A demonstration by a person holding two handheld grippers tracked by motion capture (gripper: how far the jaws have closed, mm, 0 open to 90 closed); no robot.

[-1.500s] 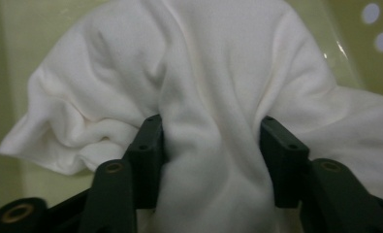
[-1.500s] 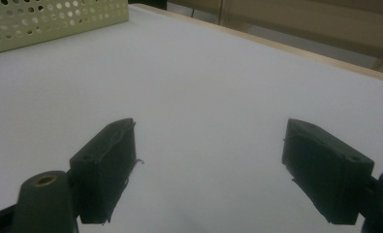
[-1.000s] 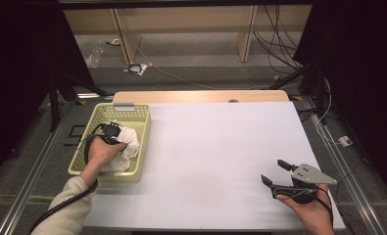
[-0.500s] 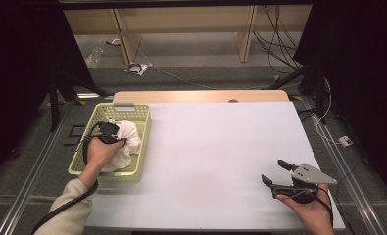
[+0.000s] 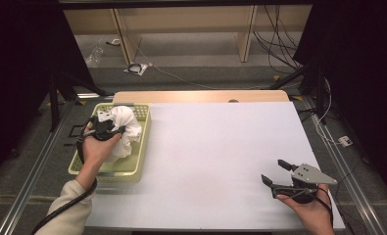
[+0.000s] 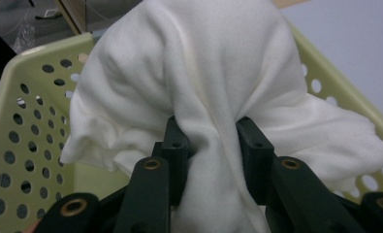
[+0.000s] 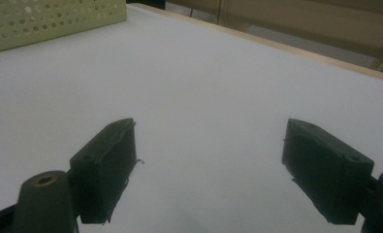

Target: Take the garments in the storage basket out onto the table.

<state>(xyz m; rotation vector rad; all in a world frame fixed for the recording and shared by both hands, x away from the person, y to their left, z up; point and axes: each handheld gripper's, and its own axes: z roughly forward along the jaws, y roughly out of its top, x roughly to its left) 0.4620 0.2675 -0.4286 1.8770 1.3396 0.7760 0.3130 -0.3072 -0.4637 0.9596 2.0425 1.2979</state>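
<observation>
The counter (image 5: 220, 147), covered by a white sheet with a strip of bare wood showing along its far edge, is taking up most of the space in front of the person. Its middle and right stretch are lying bare and white.

At the counter's left edge a pale green plastic basket (image 5: 85, 169) with perforated walls is sitting lengthwise, one long side running along the counter's left border. In the right gripper view a corner of that basket is showing far off at the top left.

A white cloth (image 6: 203, 82) is bunched up in the far half of the basket, bulging above the rim. It is hanging in soft folds, a gathered pleat running down between the two black jaws in the left gripper view.

The left hand-held gripper (image 5: 105, 131) is hovering over the basket, held in the person's left hand (image 5: 95, 149), a black cable trailing back along the sleeve. Its jaws are standing fairly close together and are pinching the pleat of cloth on both sides.

The right hand-held gripper (image 5: 274, 172) is resting low near the counter's near right corner, well apart from the basket. Its jaws are spread wide with nothing but white counter between them.
</observation>
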